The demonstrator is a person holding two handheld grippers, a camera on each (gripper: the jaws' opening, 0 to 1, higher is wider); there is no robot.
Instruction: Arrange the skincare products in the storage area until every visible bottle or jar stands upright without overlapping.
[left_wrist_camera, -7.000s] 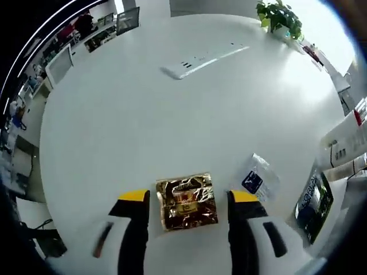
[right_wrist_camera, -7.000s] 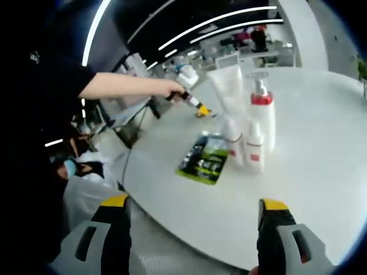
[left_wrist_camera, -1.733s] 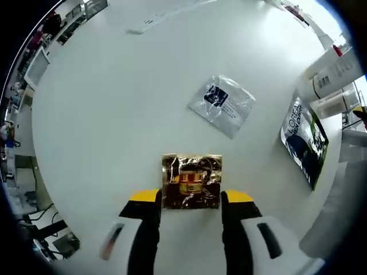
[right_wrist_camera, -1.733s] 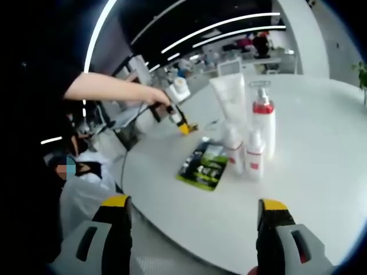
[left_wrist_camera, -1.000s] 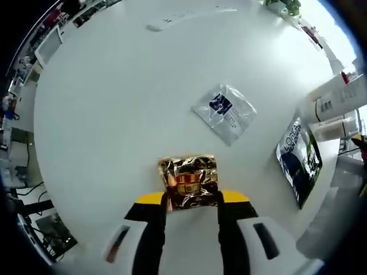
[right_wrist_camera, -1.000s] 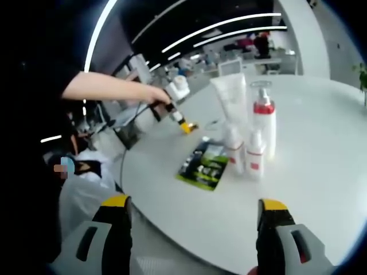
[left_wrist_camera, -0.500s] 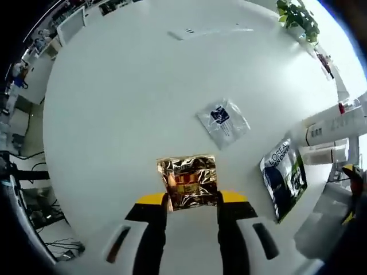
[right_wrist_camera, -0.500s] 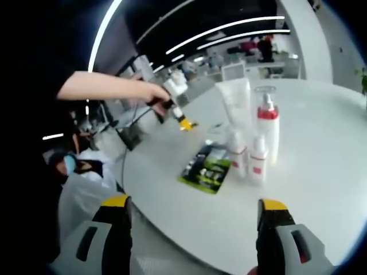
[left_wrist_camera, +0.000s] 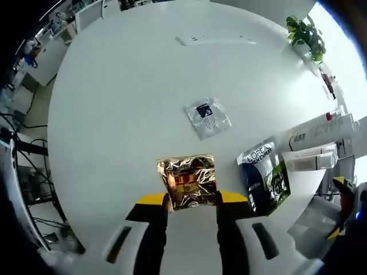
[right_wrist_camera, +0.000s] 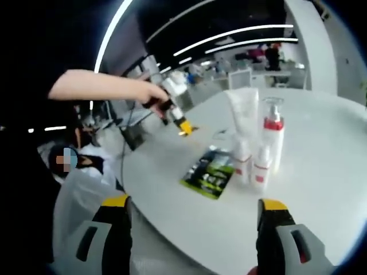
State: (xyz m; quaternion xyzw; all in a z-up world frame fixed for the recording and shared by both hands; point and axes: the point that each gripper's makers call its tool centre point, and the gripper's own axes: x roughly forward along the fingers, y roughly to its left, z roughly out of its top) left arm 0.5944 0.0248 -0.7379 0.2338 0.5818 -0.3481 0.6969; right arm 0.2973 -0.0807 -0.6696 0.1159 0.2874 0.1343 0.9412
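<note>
Two yellow-tipped jaws of the left gripper [left_wrist_camera: 191, 199] are clamped on the near edge of a gold foil sachet [left_wrist_camera: 187, 180], seen in the left gripper view above a round white worktop [left_wrist_camera: 126, 103]. Whether the sachet is lifted clear of the worktop or resting on it cannot be told. Just beyond it, toward the worktop's middle, lies a clear sachet with a dark blue label [left_wrist_camera: 207, 117]. To the right, near the worktop's edge, a dark blue and green sachet [left_wrist_camera: 263, 176] lies flat. Beside that sachet, at the right edge, stands a cluster of white tubes and bottles [left_wrist_camera: 318, 143], one with a red collar. At the far edge of the worktop lies a white power strip [left_wrist_camera: 216, 39], and a potted plant [left_wrist_camera: 305, 33] stands at the far right.

In the right gripper view, the right gripper [right_wrist_camera: 195, 213] hangs with its jaws wide apart and nothing between them, over the worktop's near edge. Ahead of it lies the dark blue and green sachet [right_wrist_camera: 211, 172], with the upright tubes and bottles [right_wrist_camera: 257, 140] just beside it. A person's hand [right_wrist_camera: 150, 93] holds the left gripper [right_wrist_camera: 182, 126] above the worktop's far left edge.
</note>
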